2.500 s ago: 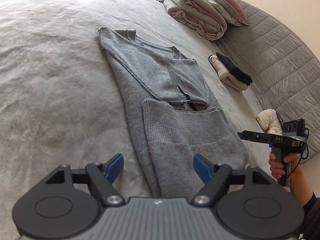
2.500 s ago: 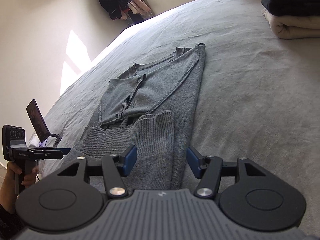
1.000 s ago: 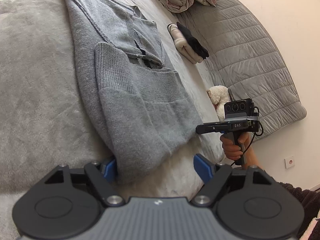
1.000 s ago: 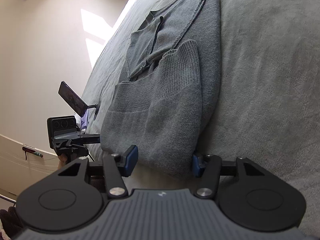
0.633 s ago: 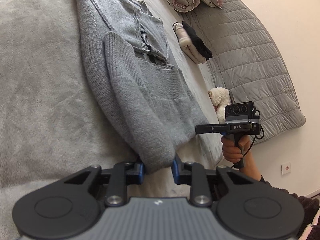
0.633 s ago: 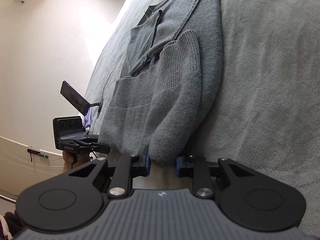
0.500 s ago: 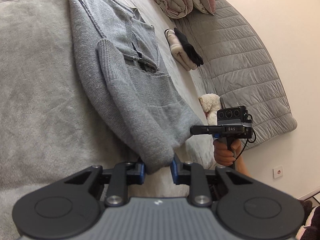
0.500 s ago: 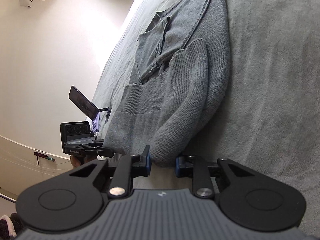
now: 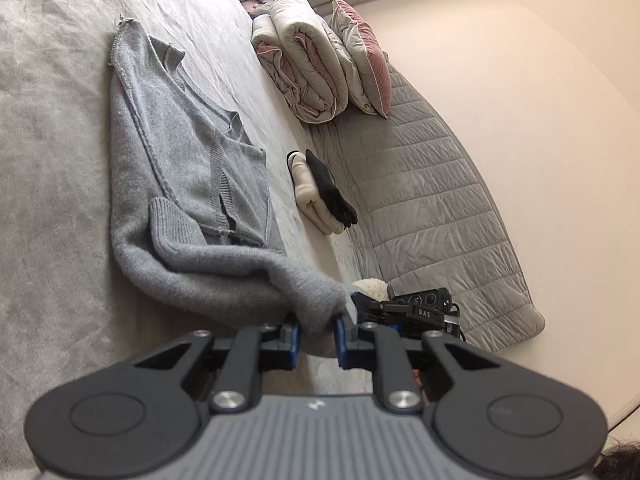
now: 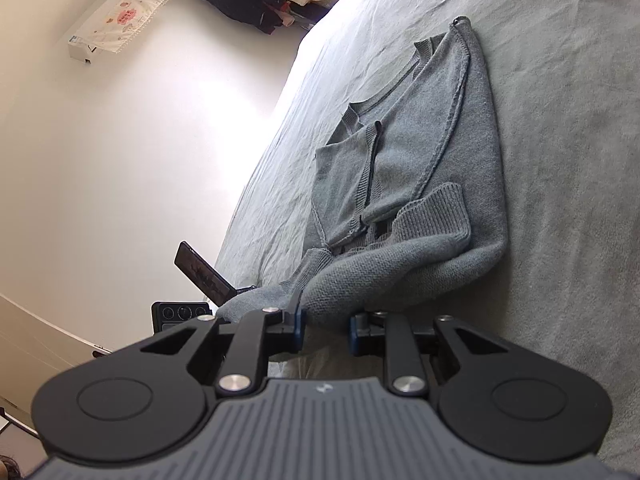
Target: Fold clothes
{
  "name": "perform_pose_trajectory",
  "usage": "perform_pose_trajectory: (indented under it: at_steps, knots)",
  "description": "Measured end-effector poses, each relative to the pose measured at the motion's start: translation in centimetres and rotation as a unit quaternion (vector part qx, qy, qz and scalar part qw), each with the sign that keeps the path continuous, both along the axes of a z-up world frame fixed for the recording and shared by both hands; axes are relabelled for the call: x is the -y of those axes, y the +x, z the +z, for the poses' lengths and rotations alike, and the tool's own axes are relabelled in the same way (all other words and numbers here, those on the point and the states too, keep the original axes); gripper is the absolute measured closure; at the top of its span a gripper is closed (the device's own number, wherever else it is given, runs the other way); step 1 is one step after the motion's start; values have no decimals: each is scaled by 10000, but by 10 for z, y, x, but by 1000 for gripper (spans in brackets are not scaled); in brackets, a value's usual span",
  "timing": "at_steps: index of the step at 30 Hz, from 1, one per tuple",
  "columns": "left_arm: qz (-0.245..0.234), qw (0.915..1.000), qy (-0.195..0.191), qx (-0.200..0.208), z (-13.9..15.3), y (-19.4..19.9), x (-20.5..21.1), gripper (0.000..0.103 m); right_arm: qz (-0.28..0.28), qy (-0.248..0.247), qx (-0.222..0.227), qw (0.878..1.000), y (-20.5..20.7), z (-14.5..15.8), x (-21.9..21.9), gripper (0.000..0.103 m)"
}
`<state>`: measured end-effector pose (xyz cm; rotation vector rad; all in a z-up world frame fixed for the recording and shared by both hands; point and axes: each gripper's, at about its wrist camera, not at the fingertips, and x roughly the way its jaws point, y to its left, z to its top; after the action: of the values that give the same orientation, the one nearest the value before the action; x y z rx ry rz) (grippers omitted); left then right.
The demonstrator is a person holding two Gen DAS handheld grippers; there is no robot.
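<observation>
The grey knitted sweater (image 9: pixel 180 184), sleeves folded in, lies lengthwise on the pale grey bedspread (image 9: pixel 52 220). In the left wrist view its near hem bunches up off the bed into the left gripper (image 9: pixel 316 338), whose blue pads have just been closing and now pinch the knit. The gripper's black body cuts off the bed's near edge. The other handheld gripper (image 9: pixel 412 314) shows only partly behind the raised hem. To the left lies broad bare bedspread; to the right, near the sweater, a cream and black folded pile (image 9: pixel 320 192), with a rolled quilt (image 9: pixel 304 76) farther off.

In the right wrist view the right gripper (image 10: pixel 324 330) clamps the hem's other corner; the fabric hides its pad faces. Bare bedspread (image 10: pixel 568 160) opens rightward; a dark phone on a mount (image 10: pixel 204 274) stands left.
</observation>
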<state>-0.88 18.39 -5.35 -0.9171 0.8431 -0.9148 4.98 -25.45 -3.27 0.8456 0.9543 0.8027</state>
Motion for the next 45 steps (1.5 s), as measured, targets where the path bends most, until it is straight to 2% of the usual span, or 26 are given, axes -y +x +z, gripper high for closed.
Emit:
perform_pose_trajectory:
  at_steps: [8,15,16,19,23,24,26,27,28,29,31,32,33,36,39,45]
  knots:
    - [682,9967,-431,-68,-3,29,-5,91,-547,228,27,9982,24,7,4,80]
    - [1491,9853,-803,-227,-10,58,-16,93,-1057,409,58,9935,56,7,2,81]
    - [1618,9833,-797,-231,-12,62,-17,98,-1119,423,80,9928,61,5,1,82]
    - [1884,9784,-786,-317,-17,76,-20,98,-1276,428,102,9909,74,-2,-3,85]
    - [2102,9750,-471,-546,-25,91,-20,97,-1556,483,-2,9866,89,-21,-2,85]
    - [2142,9740,-412,-607,-27,94,-21,95,-1611,506,-64,9856,89,-26,0,82]
    - [2221,9719,-294,-720,-30,99,-21,81,-1728,506,-167,9835,86,-32,6,81]
    - [2253,9714,-233,-709,-29,100,-22,68,-1763,501,-183,9829,84,-32,10,81]
    - [2286,9711,-138,-670,-27,101,-22,61,-1764,501,-158,9829,83,-32,13,81]
    - [2294,9713,-47,-630,-25,103,-22,60,-1773,467,-96,9830,81,-29,15,80]
    - [2275,9720,106,-574,-21,105,-22,58,-1816,278,162,9829,75,-17,19,66]
    - [2257,9726,200,-513,-18,104,-21,58,-1834,110,355,9823,72,-10,19,49]
    - [2240,9731,294,-452,-15,104,-21,57,-1838,-82,545,9814,70,-4,18,45]
    - [2217,9724,686,-223,-7,100,-21,53,-1777,-767,1062,9753,63,10,10,45]
    - [2191,9694,1103,-15,1,96,-22,52,-1596,-1565,1464,9636,56,13,-1,45]
    - [1905,9671,1675,169,1,89,-19,52,-1246,-2443,1800,9447,52,-2,-31,45]
